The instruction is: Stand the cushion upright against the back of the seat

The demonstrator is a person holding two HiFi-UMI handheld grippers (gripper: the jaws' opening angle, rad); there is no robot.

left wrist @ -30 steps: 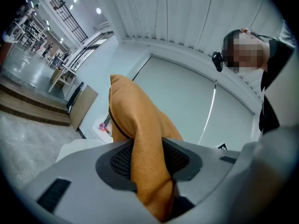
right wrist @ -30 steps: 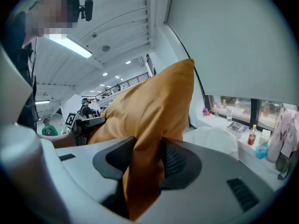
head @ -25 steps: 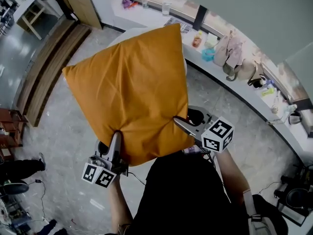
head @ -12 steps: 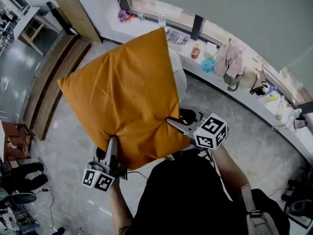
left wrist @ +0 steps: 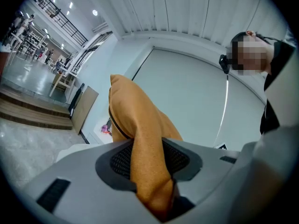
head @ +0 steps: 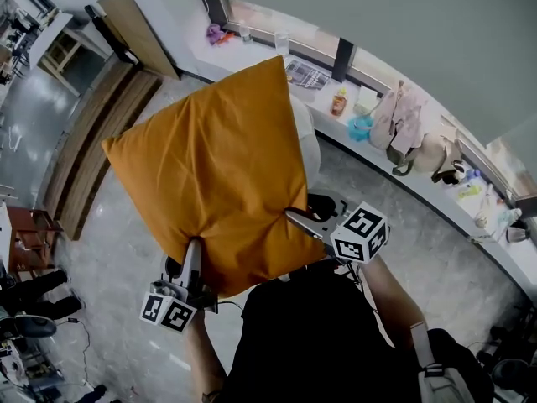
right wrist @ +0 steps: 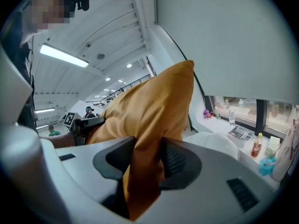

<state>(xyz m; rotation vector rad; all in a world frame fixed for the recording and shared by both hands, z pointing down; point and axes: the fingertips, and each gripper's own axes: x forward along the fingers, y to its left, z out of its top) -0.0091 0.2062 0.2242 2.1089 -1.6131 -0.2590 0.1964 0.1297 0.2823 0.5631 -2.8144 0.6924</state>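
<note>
A big orange cushion (head: 214,170) hangs in the air in front of me, held flat by its near edge. My left gripper (head: 196,250) is shut on the cushion's near left corner, the fabric (left wrist: 147,162) pinched between its pads. My right gripper (head: 292,216) is shut on the near right edge, with fabric (right wrist: 142,167) bunched between its jaws. A white seat (head: 307,137) peeks out past the cushion's right edge and is mostly hidden behind it; the seat (right wrist: 212,146) also shows in the right gripper view.
A long white counter (head: 403,183) curves along the wall at right, carrying bottles, bags and a cup. A wooden panel (head: 138,36) and steps (head: 92,145) lie at the upper left. People's legs (head: 33,288) show at the far left on the grey stone floor.
Both grippers have carried the cushion across the room toward the counter and the white seat; the grip on both corners is the same.
</note>
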